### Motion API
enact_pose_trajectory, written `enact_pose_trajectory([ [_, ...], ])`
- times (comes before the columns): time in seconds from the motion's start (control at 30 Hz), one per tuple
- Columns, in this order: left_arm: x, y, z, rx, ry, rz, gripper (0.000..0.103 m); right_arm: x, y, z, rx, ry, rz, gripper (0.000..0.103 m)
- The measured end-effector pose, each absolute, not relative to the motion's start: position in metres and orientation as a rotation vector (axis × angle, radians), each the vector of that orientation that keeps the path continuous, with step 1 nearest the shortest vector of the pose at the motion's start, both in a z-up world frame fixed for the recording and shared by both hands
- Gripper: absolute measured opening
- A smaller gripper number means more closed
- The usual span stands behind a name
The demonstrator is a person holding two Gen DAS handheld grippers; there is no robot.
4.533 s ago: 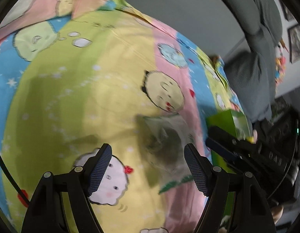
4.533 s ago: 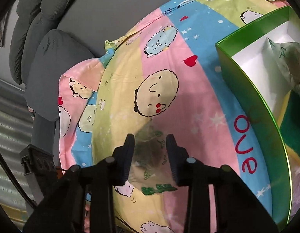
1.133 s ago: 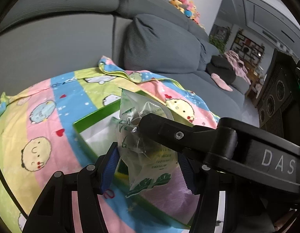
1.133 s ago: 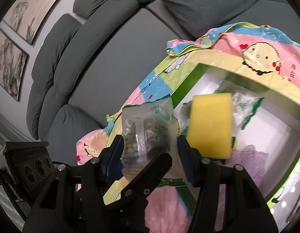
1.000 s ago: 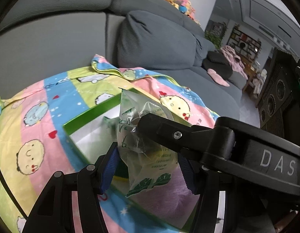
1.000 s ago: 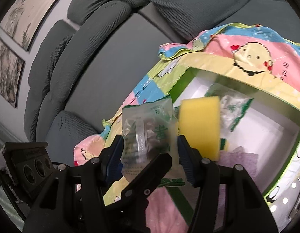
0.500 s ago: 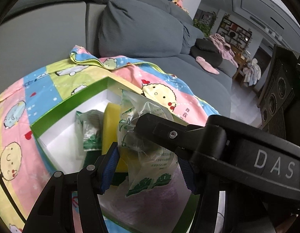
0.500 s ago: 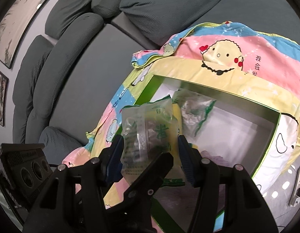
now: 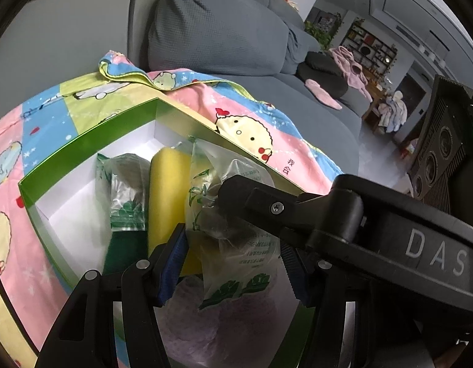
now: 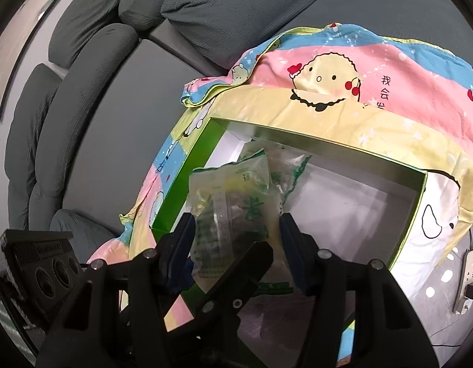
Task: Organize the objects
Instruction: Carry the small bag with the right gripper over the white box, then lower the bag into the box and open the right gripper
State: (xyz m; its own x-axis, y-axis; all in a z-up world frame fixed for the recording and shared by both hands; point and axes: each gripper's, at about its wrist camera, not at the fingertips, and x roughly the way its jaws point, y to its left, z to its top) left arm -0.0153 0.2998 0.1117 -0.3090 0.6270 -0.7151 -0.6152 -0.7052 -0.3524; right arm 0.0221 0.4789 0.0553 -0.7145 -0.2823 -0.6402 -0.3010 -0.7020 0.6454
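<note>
Together, both grippers clamped one clear plastic packet [image 9: 236, 224] with green print: the left gripper [image 9: 236, 263] pinched its lower part between blue pads, and the right gripper [image 10: 236, 245] closed on it from the other side, one of its fingers crossing the left view with the letters "DAS" on its body. The packet hung over the open green box [image 9: 83, 141], near the box's near edge, above a purple cloth [image 9: 190, 322] on the white floor. A yellow sponge [image 9: 165, 193] stood on edge beside a second green-printed packet [image 9: 123, 190] toward the box's far left corner; the right half of the floor lay bare. The box rested on a cartoon sheet [image 10: 389, 70] bearing Chinese characters, spread over a grey sofa [image 9: 221, 24]. Both grippers tilted downward toward the box.
</note>
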Motion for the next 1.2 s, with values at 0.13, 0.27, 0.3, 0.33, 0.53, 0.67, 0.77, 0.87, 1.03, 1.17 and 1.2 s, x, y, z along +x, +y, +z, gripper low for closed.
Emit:
enact_pose_trajectory([
  [0.13, -0.018, 0.300, 0.107, -1.156, -0.033, 2.050, 0.060, 0.021, 0.480, 0.053, -1.186, 1.221, 2.625, 0.057],
  [0.27, -0.019, 0.301, 0.104, -1.168, -0.044, 2.043, 0.060, 0.020, 0.481, 0.050, -1.193, 1.230, 2.615, 0.057],
  [0.3, -0.019, 0.301, 0.104, -1.170, -0.044, 2.043, 0.060, 0.019, 0.481, 0.049, -1.194, 1.231, 2.613, 0.057],
  [0.33, -0.019, 0.301, 0.103, -1.172, -0.045, 2.043, 0.060, 0.019, 0.482, 0.049, -1.194, 1.233, 2.612, 0.057],
  [0.53, -0.022, 0.299, 0.101, -1.182, -0.052, 2.050, 0.060, 0.016, 0.481, 0.045, -1.207, 1.229, 2.601, 0.058],
  [0.67, -0.023, 0.297, 0.099, -1.182, -0.063, 2.048, 0.065, 0.015, 0.481, 0.044, -1.209, 1.224, 2.600, 0.058],
  [0.77, -0.024, 0.296, 0.097, -1.188, -0.067, 2.047, 0.066, 0.014, 0.481, 0.043, -1.209, 1.244, 2.601, 0.058],
  [0.87, -0.025, 0.295, 0.097, -1.188, -0.065, 2.046, 0.067, 0.014, 0.481, 0.043, -1.207, 1.237, 2.599, 0.059],
  [1.03, -0.025, 0.296, 0.097, -1.188, -0.066, 2.043, 0.071, 0.015, 0.482, 0.044, -1.200, 1.222, 2.592, 0.061],
  [1.17, -0.024, 0.295, 0.097, -1.188, -0.059, 2.043, 0.072, 0.016, 0.484, 0.045, -1.187, 1.205, 2.587, 0.059],
  [1.2, -0.024, 0.296, 0.098, -1.189, -0.056, 2.043, 0.073, 0.016, 0.484, 0.045, -1.187, 1.208, 2.588, 0.059],
])
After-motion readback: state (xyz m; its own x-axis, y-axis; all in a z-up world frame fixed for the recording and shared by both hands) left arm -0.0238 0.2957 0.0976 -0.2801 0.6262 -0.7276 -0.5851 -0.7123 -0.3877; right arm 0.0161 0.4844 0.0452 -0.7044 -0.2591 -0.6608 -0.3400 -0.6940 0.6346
